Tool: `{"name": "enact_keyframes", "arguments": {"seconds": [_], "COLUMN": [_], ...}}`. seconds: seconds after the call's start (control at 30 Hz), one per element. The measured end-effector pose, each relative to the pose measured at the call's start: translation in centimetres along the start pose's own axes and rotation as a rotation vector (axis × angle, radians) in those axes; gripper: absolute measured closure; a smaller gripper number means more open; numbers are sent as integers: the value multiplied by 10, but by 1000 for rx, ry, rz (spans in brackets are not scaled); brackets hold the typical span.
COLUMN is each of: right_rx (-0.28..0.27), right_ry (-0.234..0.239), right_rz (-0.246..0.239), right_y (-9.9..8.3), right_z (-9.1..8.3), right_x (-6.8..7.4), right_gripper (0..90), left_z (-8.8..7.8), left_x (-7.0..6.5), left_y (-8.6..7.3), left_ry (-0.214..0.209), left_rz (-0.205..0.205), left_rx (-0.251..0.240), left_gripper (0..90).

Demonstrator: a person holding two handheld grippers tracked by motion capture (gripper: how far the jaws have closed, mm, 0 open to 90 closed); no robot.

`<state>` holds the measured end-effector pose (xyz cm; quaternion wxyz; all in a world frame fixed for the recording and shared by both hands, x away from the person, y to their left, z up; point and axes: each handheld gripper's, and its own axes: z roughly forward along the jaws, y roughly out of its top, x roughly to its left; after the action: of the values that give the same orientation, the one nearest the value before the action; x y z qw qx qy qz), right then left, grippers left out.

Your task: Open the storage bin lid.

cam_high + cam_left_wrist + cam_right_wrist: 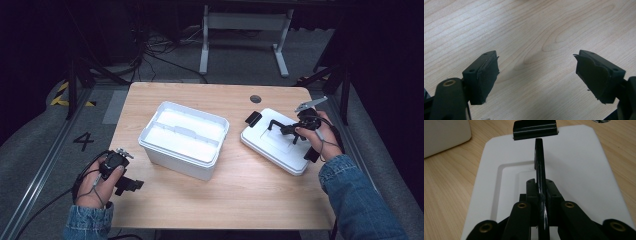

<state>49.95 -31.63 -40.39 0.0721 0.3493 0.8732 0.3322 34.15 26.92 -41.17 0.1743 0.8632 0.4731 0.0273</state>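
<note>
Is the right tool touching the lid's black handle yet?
Touching. In the right gripper view the right tool has both pads pressed flat against the handle of the white lid, with no gap on either side.

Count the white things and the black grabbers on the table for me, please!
White box: 1
White lid with a black handle: 1
Black grippers: 2, the left gripper and the right gripper
Total: 4
</note>
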Motion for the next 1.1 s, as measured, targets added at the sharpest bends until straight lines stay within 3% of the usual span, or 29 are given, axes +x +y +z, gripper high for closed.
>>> {"name": "enact_keyframes", "arguments": {"seconds": [0.8, 0.87, 0.97, 1.1], "right_rx": [3, 1, -21, -30], "right_ry": [34, 39, 9, -41], "right_rz": [61, 82, 111, 98], "right_y": [-18, -18, -17, -15], "right_z": [19, 19, 15, 9], "right_x": [-6, -6, -6, -4], "right_gripper": [826, 792, 674, 568], "left_z": [2, 2, 2, 3], "left_x": [0, 0, 1, 0], "left_y": [1, 1, 1, 2], "left_ry": [2, 1, 0, -1], "left_rz": [-3, -2, -5, -1], "left_rx": [3, 4, 5, 11], "left_gripper": [190, 190, 189, 189]}}
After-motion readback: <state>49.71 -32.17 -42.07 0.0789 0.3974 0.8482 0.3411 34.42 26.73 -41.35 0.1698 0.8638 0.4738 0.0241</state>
